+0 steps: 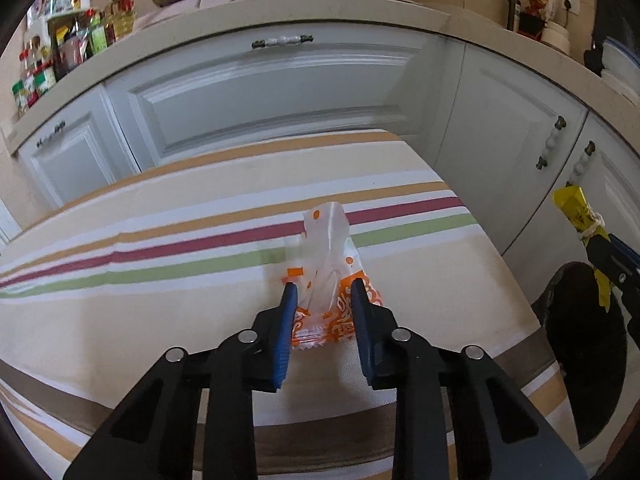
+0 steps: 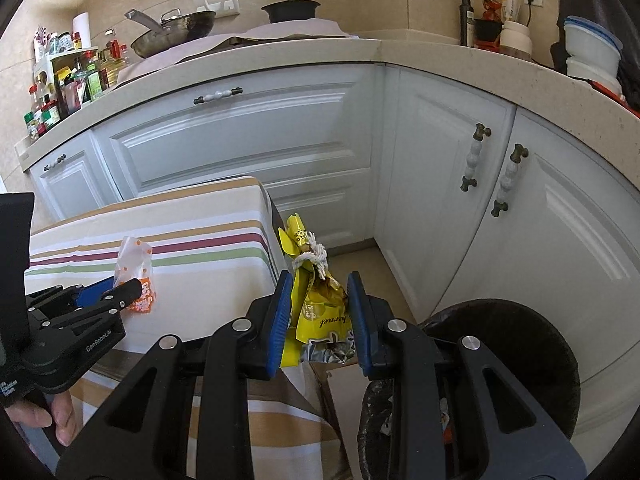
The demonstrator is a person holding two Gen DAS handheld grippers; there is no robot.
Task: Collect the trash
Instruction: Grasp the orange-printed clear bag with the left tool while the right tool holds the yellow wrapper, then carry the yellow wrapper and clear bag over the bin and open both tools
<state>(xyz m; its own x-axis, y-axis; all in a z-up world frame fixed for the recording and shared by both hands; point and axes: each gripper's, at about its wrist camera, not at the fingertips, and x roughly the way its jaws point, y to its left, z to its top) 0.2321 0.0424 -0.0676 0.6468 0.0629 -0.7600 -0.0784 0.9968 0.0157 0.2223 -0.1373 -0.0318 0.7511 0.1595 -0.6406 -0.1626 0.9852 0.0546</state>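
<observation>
An orange-and-white plastic wrapper (image 1: 328,248) stands crumpled on the striped tablecloth (image 1: 160,220). My left gripper (image 1: 323,292) is shut on its lower part, with both blue pads pressed against its sides. In the right wrist view the same wrapper (image 2: 134,256) sits near the table's right end, with the left gripper (image 2: 132,286) on it. My right gripper (image 2: 318,280) is shut on a yellow snack bag (image 2: 320,316) tied with white string, held in the air just past the table's corner. A black trash bin (image 2: 520,344) stands open below and to its right.
White cabinet doors (image 2: 240,140) with knobbed handles wrap around the corner behind the table. The countertop (image 2: 360,50) carries bottles, a pan and a black pot. A hand (image 2: 60,420) holds the left gripper's body. The bin (image 1: 584,340) stands on the floor right of the table.
</observation>
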